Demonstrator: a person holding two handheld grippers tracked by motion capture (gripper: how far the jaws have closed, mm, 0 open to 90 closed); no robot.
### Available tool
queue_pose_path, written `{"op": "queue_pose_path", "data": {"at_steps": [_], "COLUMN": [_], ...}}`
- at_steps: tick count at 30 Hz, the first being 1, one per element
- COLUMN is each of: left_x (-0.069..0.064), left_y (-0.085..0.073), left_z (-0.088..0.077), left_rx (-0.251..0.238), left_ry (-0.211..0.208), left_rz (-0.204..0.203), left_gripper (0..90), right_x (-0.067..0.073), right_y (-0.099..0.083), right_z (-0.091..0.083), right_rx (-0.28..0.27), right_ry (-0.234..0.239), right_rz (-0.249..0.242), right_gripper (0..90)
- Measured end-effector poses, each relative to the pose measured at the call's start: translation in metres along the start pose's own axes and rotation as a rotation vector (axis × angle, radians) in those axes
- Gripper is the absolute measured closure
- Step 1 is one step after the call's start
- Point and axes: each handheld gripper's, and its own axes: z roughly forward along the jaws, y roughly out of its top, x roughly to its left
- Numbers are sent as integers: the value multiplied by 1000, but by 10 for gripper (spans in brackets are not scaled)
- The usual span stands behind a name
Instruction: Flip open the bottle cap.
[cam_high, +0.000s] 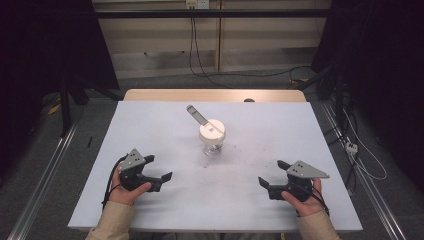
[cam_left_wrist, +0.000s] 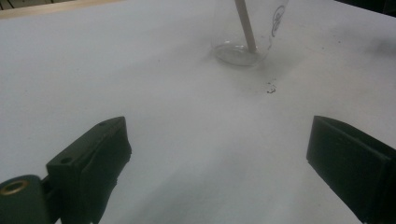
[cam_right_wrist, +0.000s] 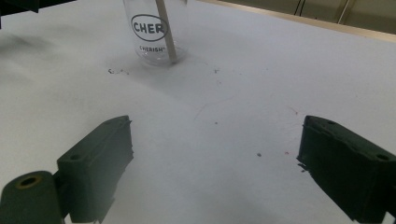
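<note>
While both hands rest low on the table (cam_high: 165, 210) near its front edge, the left gripper (cam_high: 161, 170) and right gripper (cam_high: 271, 176) sit released, jaws spread, angled inward toward the far cup (cam_high: 212, 135).

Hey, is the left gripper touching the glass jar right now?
Apart. The high view shows the left gripper well short of the jar, with bare white table between them; its jaws are open.

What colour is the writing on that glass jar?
Black lettering on the clear glass jar, reading CHERISH below an oval logo; clearest in the right gripper view.
</note>
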Motion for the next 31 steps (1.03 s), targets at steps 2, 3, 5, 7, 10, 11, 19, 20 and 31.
{"op": "queue_pose_path", "data": {"at_steps": [2, 3, 5, 7, 10, 11, 19, 20, 31], "left_x": [1, 2, 3, 4, 6, 7, 8, 8, 8], "left_y": [-1, -2, -3, -4, -6, -6, -10, -10, -10], "left_z": [-2, -3, -5, -7, -10, -11, -17, -17, -16], "left_rx": [-3, -1, 4, 1, 3, 1, 2, 0, 0], "left_ry": [0, 3, 6, 6, 12, 12, 23, 23, 25], "left_rz": [-8, -3, -2, -9, -4, -3, -13, -16, -17], "left_gripper": [56, 56, 56, 56, 57, 57, 56, 57, 56], "right_x": [-1, -1, -1, -2, -2, -2, -2, -2, -3], "right_y": [-1, -1, -1, -1, -1, -1, -3, -3, -3], "right_z": [-1, -1, -2, -2, -2, -2, -2, -1, -1], "right_rx": [1, 0, -1, -1, -2, -1, 4, 5, 8], "right_ry": [-1, -1, -3, -4, -3, -3, -6, -7, -5], "right_rz": [2, 2, 3, 2, 1, 1, 5, 5, 4], "right_gripper": [96, 96, 96, 96, 95, 95, 95, 95, 95]}}
